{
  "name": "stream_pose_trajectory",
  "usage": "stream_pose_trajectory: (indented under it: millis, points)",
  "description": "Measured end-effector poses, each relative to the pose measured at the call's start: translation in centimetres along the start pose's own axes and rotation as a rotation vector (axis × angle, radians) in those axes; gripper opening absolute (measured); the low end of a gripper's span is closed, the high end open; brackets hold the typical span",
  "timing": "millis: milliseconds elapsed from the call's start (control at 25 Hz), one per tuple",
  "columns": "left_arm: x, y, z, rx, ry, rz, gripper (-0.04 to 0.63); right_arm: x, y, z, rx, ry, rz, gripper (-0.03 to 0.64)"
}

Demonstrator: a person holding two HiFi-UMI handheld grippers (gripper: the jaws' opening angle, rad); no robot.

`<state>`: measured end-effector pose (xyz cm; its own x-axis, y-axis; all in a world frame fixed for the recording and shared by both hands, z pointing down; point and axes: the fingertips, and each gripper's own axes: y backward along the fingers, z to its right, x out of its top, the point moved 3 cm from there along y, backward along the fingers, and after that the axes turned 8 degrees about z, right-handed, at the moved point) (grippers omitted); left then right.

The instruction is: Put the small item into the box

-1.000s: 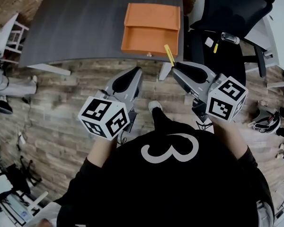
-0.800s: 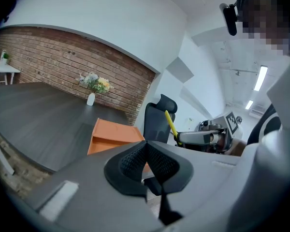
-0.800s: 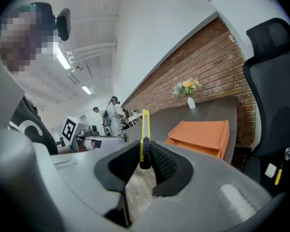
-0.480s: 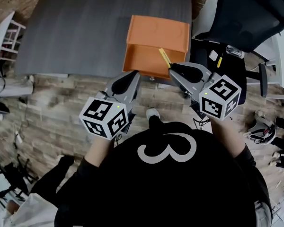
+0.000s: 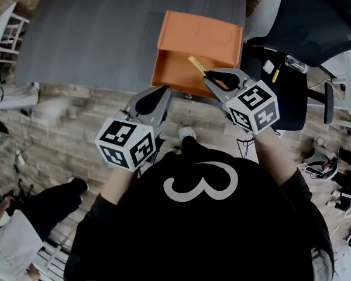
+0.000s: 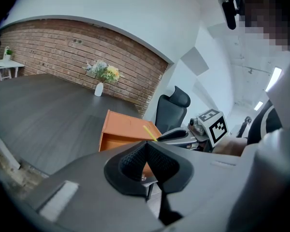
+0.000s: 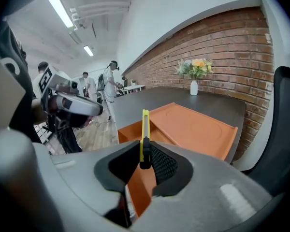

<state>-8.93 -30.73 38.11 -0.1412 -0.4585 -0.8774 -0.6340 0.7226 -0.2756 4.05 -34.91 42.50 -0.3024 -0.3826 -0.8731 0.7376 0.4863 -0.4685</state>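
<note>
An orange box (image 5: 203, 36) stands at the near edge of the grey table (image 5: 93, 34), its drawer (image 5: 178, 70) pulled out toward me. My right gripper (image 5: 209, 78) is shut on a slim yellow cutter (image 5: 195, 64), whose tip sticks out over the drawer. In the right gripper view the cutter (image 7: 145, 127) stands upright between the pads of the right gripper (image 7: 145, 156), with the box (image 7: 195, 128) just beyond. My left gripper (image 5: 163, 91) hovers shut and empty just short of the drawer's front left. Its pads (image 6: 135, 159) meet, and the box (image 6: 125, 128) lies ahead.
A black office chair (image 5: 307, 16) stands right of the table, with small items on a dark surface beside it. A vase of flowers (image 6: 102, 76) sits far back on the table before a brick wall. People (image 7: 110, 83) stand in the background; another person (image 5: 14, 239) is at lower left.
Both grippers have moved forward toward the orange box. The right one has carried the yellow cutter from short of the table edge to over the drawer. The left gripper has stayed shut.
</note>
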Motion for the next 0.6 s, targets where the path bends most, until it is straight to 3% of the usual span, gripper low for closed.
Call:
stream_pose_trajectory:
  millis: [440, 600]
  points:
    - [-0.7, 0.3, -1.7, -0.011, 0.023, -0.049, 0.012, -3.6, -4.2, 0.4, -0.071, 0.197, -0.307, 0.067]
    - [-0.6, 0.6, -2.2, -0.019, 0.03, -0.05, 0.012, -3.9, -4.8, 0.8, -0.072, 0.214, -0.4, 0.067]
